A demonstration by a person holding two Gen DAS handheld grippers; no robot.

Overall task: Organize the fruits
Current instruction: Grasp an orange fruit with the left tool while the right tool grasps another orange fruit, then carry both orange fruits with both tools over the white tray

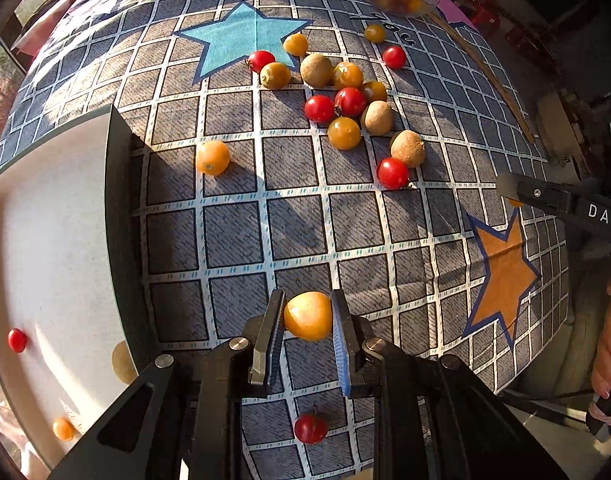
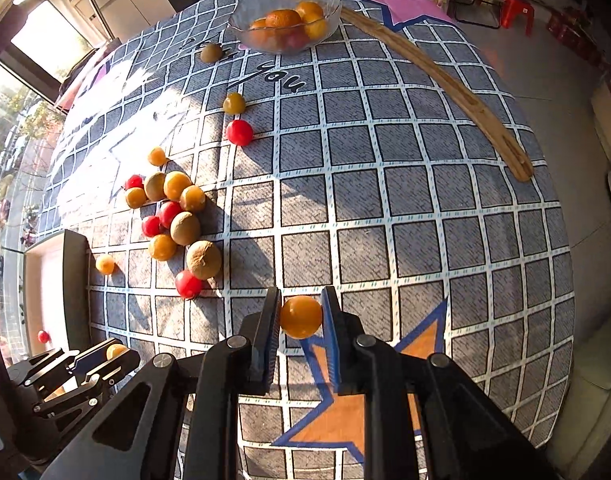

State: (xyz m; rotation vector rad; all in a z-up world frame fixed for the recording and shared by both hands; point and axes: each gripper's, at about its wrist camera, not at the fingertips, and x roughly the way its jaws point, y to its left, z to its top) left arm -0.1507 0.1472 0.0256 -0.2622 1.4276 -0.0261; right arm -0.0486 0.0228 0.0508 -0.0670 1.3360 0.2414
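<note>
Left gripper (image 1: 308, 316) clamps a yellow tomato (image 1: 308, 315) above the table (image 1: 233, 232), beside the white tray (image 1: 53, 216); right gripper (image 2: 301, 316) clamps an orange fruit (image 2: 301, 317) over the orange star (image 2: 345, 412). Mid-table: loose fruit pile (image 2: 173, 216), w/ glass bowl (image 2: 285, 20) at far edge.

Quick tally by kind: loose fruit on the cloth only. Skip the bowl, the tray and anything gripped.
Red tomatoes: 6
Orange fruits: 7
Kiwis: 4
Total: 17
Left out: one orange fruit each in the left gripper and the right gripper.
</note>
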